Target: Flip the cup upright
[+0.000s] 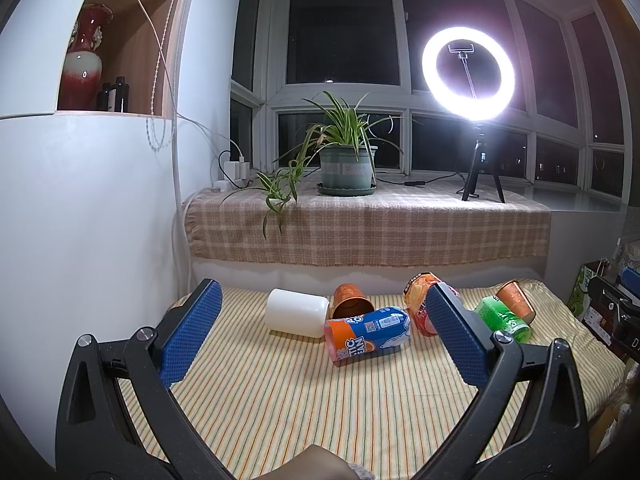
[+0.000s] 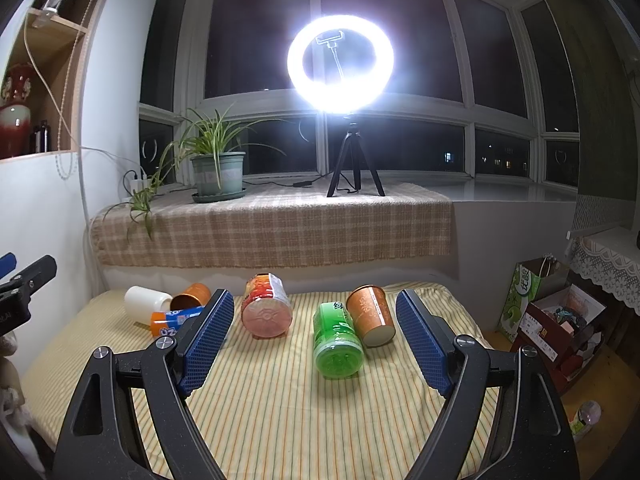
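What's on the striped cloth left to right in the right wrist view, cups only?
White cup → small orange cup → red-orange printed cup → green cup → brown paper cup. All lie on their sides.

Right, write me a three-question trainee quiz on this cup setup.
1. True or false: the white cup stands upright on the striped cloth.
2. What lies directly beside the green bottle, on its right in the right wrist view? A) orange paper cup B) plant pot C) ring light
3. Fill in: both the left tool and the right tool are ____ and hold nothing.

Key: 1 false, it lies on its side. 2 A, the orange paper cup. 3 open.
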